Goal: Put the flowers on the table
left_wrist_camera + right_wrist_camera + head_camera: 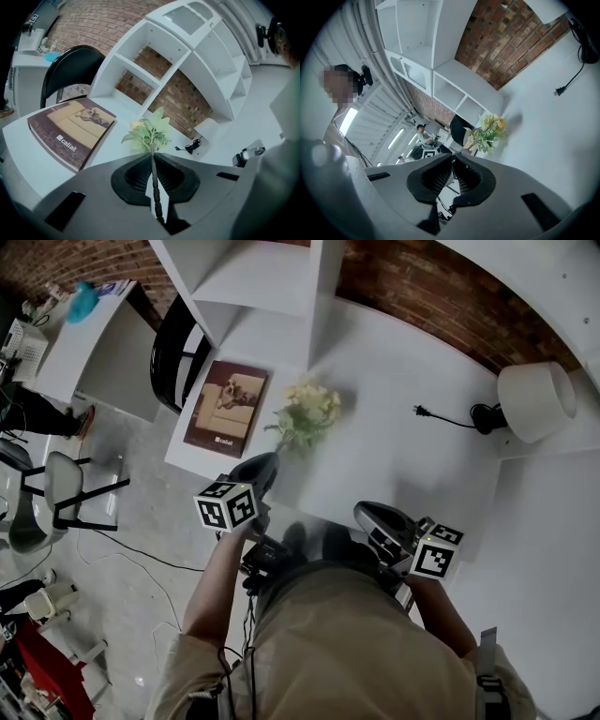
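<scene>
The left gripper (273, 458) (152, 155) has its jaws clamped on the thin dark stem of a bunch of pale yellow artificial flowers with green leaves (309, 412) (150, 133) (488, 131), held over the white tabletop (398, 460) just right of a brown paper catalogue (226, 409) (69, 132). The right gripper (364, 513) (452, 157) has its jaw tips together, with nothing between them. Only the left gripper view shows the stem between the pads. Only the head view shows the white lamp (535, 400). A red brick wall (427, 298) and white shelves (190, 56) stand behind.

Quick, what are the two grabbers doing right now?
Left gripper: closed on the stem of the pale yellow flowers with green leaves.
Right gripper: closed, empty.
</scene>
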`<state>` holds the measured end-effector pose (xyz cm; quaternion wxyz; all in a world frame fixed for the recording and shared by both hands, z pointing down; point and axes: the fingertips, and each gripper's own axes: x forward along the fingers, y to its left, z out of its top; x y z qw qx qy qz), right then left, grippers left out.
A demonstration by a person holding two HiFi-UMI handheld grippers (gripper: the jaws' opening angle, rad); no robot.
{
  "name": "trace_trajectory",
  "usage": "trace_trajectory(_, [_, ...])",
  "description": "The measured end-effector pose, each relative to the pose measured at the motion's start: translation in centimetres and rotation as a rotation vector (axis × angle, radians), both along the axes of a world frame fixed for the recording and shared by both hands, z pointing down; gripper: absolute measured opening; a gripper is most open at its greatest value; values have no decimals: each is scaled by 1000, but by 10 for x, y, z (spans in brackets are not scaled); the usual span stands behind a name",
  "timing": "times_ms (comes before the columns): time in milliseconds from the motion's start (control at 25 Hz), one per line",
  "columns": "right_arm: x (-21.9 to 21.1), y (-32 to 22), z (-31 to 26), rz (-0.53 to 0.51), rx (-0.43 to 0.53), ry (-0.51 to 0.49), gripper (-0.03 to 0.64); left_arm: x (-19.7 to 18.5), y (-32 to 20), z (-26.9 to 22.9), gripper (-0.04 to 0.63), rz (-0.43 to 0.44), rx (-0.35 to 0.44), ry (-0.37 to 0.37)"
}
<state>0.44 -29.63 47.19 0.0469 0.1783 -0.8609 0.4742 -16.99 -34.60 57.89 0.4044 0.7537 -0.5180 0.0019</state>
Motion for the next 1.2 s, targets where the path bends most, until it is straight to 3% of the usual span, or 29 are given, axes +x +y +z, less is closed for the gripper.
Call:
trace_trajectory(520, [4,-2,3,-5,-2,19,35,-21,-18,18,25,71,-3,-25])
trace_trajectory(1200, [10,1,12,-2,-11,31,35,-12,-19,42,25,-10,-21,79])
